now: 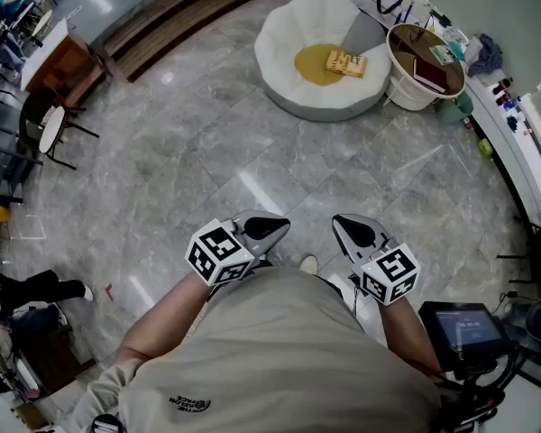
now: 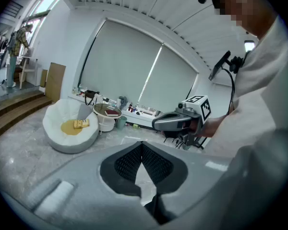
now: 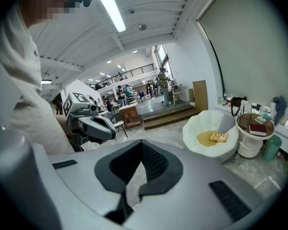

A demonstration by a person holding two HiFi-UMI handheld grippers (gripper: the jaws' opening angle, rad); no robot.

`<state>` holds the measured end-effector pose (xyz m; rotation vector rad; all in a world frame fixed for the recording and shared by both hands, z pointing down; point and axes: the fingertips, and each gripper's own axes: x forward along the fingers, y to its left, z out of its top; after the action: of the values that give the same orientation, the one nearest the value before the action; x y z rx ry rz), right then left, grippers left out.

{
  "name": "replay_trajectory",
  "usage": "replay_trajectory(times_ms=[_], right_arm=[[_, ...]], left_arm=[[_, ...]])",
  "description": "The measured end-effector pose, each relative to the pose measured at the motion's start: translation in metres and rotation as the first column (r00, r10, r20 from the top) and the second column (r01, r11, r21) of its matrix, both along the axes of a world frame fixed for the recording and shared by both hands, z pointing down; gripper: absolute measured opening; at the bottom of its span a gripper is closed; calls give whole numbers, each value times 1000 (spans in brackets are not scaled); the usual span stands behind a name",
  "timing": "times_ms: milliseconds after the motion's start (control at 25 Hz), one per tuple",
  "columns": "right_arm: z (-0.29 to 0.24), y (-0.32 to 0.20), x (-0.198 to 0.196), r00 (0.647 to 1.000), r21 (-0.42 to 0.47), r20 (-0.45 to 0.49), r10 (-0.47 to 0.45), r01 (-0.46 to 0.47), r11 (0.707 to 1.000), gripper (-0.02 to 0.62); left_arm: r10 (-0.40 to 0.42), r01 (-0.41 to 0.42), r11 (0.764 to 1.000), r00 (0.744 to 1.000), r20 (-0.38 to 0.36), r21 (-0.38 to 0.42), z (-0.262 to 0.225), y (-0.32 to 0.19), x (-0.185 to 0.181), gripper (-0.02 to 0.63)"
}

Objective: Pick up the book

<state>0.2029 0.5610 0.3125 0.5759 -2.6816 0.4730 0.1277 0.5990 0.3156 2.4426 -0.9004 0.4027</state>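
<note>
Book: yellow book (image 1: 346,63) lies flat on the white beanbag (image 1: 284,25), well ahead across the floor, long axis crosswise.
Nearer: right tool (image 1: 355,233), slightly.
Grip: left tool (image 1: 263,231) and right tool clenched, empty.

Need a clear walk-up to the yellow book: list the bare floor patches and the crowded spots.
Bare: the grey marble floor up to the white beanbag chair. Crowded: right of it, the round side table beside the cluttered white counter.
</note>
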Motion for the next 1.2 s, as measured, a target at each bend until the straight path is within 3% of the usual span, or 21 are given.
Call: replay_trajectory(times_ms=[400, 640, 840, 1000, 1200], right_arm=[[14, -5, -98, 998, -21, -48, 43, -44, 999, 12], [21, -18, -130, 999, -113, -3, 48, -48, 992, 13], [26, -69, -137, 999, -105, 5, 52, -51, 993, 20], [31, -136, -140, 997, -122, 29, 67, -63, 991, 94], [27, -221, -131, 994, -134, 72, 78, -68, 989, 103]], left_arm=[[68, -68, 998, 997, -35, 0, 10, -16, -97, 8], [70, -73, 997, 996, -57, -39, 28, -34, -134, 8], [62, -66, 996, 995, -72, -63, 38, -77, -139, 8], [54, -60, 994, 996, -73, -88, 32, -134, -129, 8], [70, -72, 996, 997, -24, -61, 15, -215, -113, 8]])
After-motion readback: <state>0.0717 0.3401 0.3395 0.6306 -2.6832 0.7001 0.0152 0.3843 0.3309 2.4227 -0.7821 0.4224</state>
